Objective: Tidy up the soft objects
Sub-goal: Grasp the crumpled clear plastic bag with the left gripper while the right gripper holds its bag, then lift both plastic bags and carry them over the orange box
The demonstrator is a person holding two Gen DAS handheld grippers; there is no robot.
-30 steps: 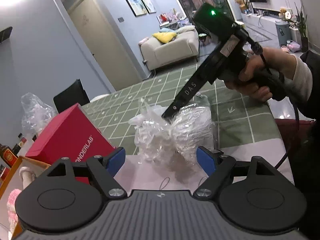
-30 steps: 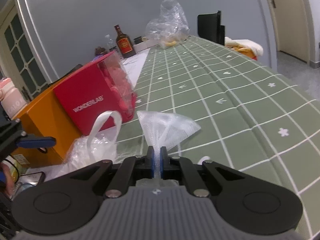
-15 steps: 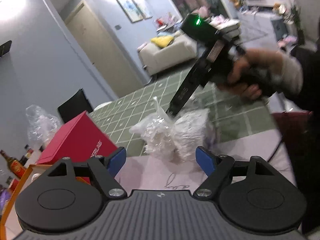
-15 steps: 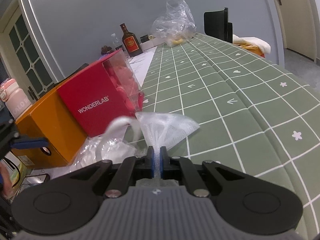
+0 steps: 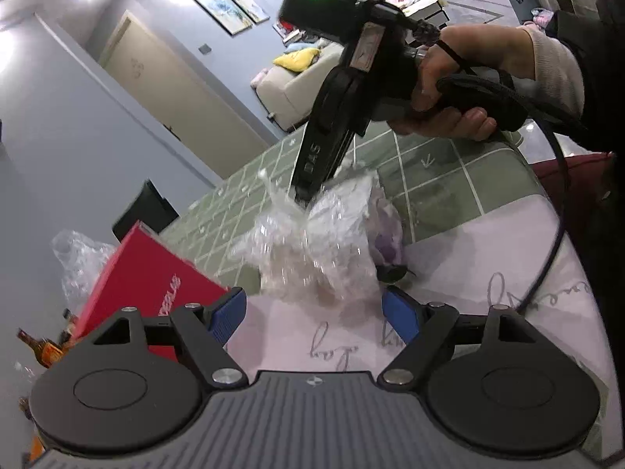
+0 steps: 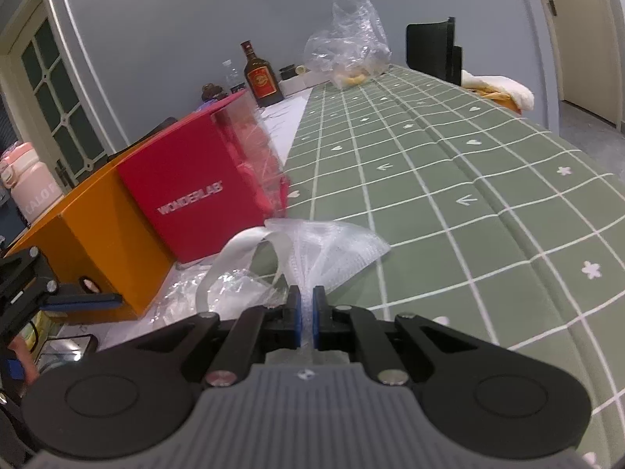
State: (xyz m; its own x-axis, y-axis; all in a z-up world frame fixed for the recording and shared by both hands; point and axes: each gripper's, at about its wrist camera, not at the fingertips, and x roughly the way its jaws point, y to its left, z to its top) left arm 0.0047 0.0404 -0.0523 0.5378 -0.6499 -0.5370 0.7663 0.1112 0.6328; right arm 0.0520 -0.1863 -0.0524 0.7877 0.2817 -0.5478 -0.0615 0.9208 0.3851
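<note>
The right gripper (image 6: pixel 307 305) is pinched on the gathered neck of a clear plastic bag (image 5: pixel 312 250), whose mesh top fans out toward one o'clock in the right wrist view; the bundle hangs from it, seemingly just clear of the pale cloth (image 5: pixel 449 265). The left gripper (image 5: pixel 314 312) is spread wide and empty, the bag between and just beyond its fingertips at twelve o'clock. At nine o'clock stands a red box (image 6: pixel 195 203) against an orange box (image 6: pixel 90 234); the green checked tablecloth (image 6: pixel 449 195) runs beyond. The bag looks lifted but not yet placed; carrying it to a container remains, I judge.
</note>
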